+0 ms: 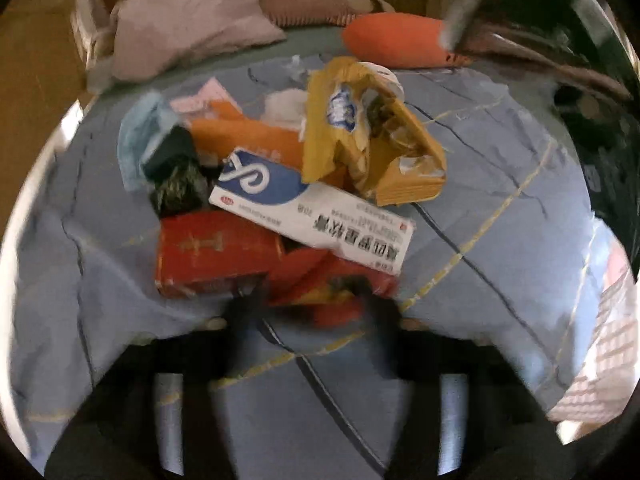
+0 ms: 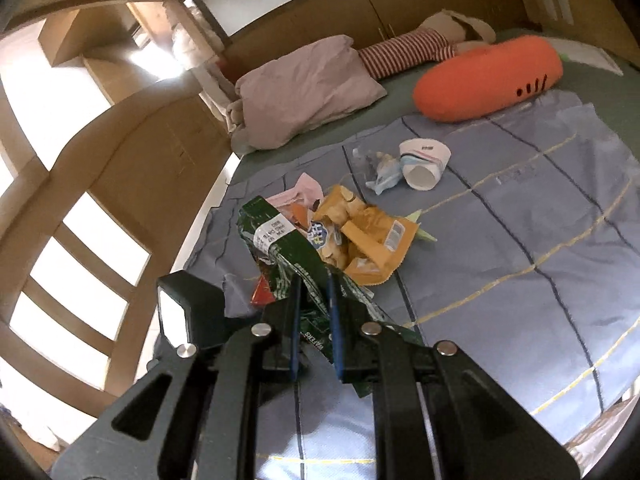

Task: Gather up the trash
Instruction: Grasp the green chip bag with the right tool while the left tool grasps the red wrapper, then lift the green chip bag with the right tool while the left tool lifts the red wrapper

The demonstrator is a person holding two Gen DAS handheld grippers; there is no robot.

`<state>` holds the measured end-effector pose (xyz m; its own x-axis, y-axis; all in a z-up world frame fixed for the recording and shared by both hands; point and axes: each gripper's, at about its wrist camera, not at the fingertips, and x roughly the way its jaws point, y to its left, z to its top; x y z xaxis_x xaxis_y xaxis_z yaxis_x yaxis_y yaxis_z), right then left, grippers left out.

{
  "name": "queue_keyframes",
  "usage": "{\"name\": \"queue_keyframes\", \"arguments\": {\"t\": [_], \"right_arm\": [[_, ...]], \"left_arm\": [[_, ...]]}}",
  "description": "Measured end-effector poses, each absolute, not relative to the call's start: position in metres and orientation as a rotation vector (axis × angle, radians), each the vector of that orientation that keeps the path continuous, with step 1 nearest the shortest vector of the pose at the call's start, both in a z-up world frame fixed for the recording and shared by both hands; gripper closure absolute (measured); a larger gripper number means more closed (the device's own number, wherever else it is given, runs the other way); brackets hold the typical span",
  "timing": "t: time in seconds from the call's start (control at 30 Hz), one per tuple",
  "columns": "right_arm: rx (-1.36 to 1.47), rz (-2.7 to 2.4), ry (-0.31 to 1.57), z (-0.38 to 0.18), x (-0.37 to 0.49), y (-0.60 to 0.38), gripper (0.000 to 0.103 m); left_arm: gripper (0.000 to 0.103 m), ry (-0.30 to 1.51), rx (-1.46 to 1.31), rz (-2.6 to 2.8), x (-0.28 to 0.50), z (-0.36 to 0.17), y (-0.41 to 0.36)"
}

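A pile of trash lies on the blue sheet [image 1: 500, 240]. In the left wrist view it holds a red box [image 1: 212, 252], a white and blue box [image 1: 312, 212], a torn yellow snack bag [image 1: 372, 140], an orange packet [image 1: 248, 136] and a blue mask [image 1: 140, 136]. My left gripper [image 1: 312, 304] is open, its blurred fingertips [image 1: 244, 312] at the red box's near edge. My right gripper [image 2: 314, 280] is shut on a green wrapper [image 2: 280, 248] and holds it above the pile. A paper cup [image 2: 424, 164] lies farther back.
A pink pillow [image 2: 308, 88], an orange carrot-shaped cushion [image 2: 488, 80] and a striped soft toy [image 2: 404, 52] lie at the bed's head. Wooden wardrobes [image 2: 132, 184] stand to the left. A black object [image 1: 560, 20] hangs at the upper right of the left wrist view.
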<state>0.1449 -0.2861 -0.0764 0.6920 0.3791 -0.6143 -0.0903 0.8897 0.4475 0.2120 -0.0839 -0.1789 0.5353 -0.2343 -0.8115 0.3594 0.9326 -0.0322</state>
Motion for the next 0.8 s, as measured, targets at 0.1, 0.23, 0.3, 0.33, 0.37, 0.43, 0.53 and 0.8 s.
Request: {"name": "queue_keyframes", "arguments": {"t": [0.1,0.23,0.3,0.33,0.37,0.43,0.53,0.8], "right_arm": [[0.381,0.253,0.757,-0.076,0.143,-0.285,0.089],[0.349,0.249,0.738,-0.072,0.132,-0.279,0.089],[0.317,0.257,0.73,-0.068,0.122,-0.272,0.089],[0.293,0.264,0.723,-0.065,0.114,-0.267,0.089],[0.271,0.272,0.716,-0.062,0.105,-0.262,0.089],[0.24,0.274,0.702,-0.057,0.089,-0.255,0.089],[0.192,0.262,0.671,-0.048,0.063,-0.246,0.089],[0.119,0.26,0.649,-0.043,0.048,-0.226,0.089]], "left_arm": [[0.07,0.903,0.081,-0.381,0.189,-0.157,-0.072],[0.074,0.788,0.038,-0.349,0.138,-0.1,-0.044],[0.074,0.734,0.041,-0.296,0.114,-0.077,-0.03],[0.074,0.68,0.022,-0.266,0.091,-0.061,-0.015],[0.074,0.658,0.005,-0.244,0.08,-0.054,-0.006],[0.074,0.618,-0.036,-0.168,0.056,-0.044,0.016],[0.074,0.609,-0.11,-0.088,0.032,-0.043,0.039],[0.073,0.639,-0.115,-0.035,0.046,-0.033,0.033]]}}
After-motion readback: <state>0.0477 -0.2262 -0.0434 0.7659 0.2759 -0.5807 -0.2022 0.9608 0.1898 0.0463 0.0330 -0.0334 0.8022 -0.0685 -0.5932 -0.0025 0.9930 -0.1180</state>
